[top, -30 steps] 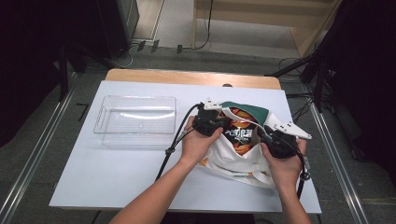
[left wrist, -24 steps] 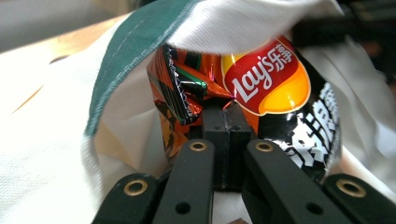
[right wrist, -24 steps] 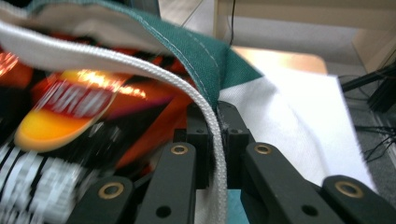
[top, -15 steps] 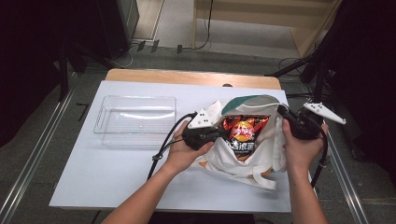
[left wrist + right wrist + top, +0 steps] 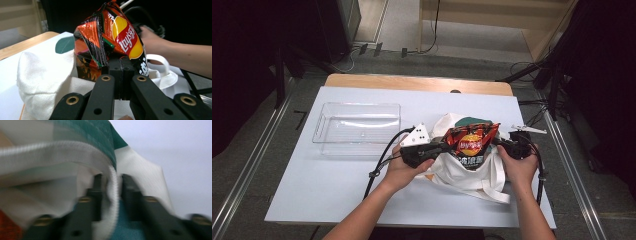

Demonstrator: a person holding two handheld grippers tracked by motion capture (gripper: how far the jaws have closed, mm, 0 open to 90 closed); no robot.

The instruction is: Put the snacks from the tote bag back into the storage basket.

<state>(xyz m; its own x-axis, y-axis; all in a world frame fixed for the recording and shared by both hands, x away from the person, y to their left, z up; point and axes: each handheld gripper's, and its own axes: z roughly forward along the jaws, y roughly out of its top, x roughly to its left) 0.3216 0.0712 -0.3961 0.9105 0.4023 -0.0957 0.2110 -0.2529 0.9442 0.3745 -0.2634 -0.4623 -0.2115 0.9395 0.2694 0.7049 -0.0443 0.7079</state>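
A red and orange chips bag (image 5: 472,142) stands up out of the mouth of a white tote bag (image 5: 462,172) with a green print. My left gripper (image 5: 446,147) comes in from the left and is shut on the chips bag's (image 5: 112,37) lower edge, with the tote's white cloth (image 5: 42,75) below it. My right gripper (image 5: 500,143) is at the tote's right rim. Its jaws have just been opening. In the blurred right gripper view they (image 5: 111,178) stand slightly apart, with the tote's white hem (image 5: 113,202) between them and not pinched.
A clear plastic tray (image 5: 357,129), with nothing in it, sits on the white table top (image 5: 332,200) to the left of the tote. A wooden strip (image 5: 412,82) runs along the far edge. A black cable (image 5: 379,167) trails from the left gripper across the table.
The right hand swung out to the right, then came back to the tote's right rim. The left gripper drew slightly toward the person, and the chips bag now stands further out of the tote.
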